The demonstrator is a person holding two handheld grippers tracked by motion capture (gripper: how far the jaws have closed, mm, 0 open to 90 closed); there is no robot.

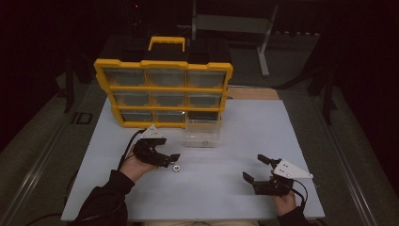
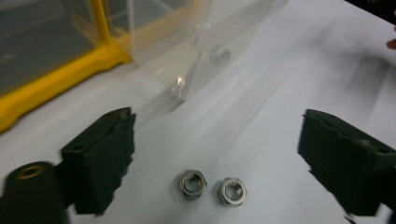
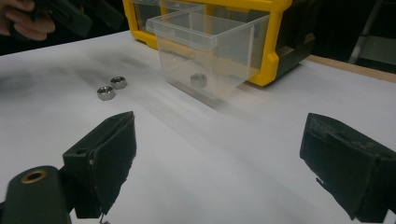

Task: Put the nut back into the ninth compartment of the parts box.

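On the pale worktop two steel hex nuts lie side by side, nearly touching, flat on their faces; in the left gripper view the nearer-left nut and its neighbour sit between the two black fingers of the left gripper, which hangs low over them with its fingers set wide apart and neither pad on a nut, so nothing is held; from the high view the nuts show as one small bright spot just in front of that gripper's tips; the person's left hand in a dark sleeve carries it from the lower left; just beyond the nuts stands a clear plastic bin, drawn out and resting on the worktop right against the front of the yellow-framed parts organiser, which stands upright with its rows of clear drawers facing the person; a third hex nut lies on the floor of that bin, seen through its wall in the right gripper view; the right gripper rests low over bare worktop at the lower right, well apart from the nuts and the bin, its fingers spread wide with nothing between them.
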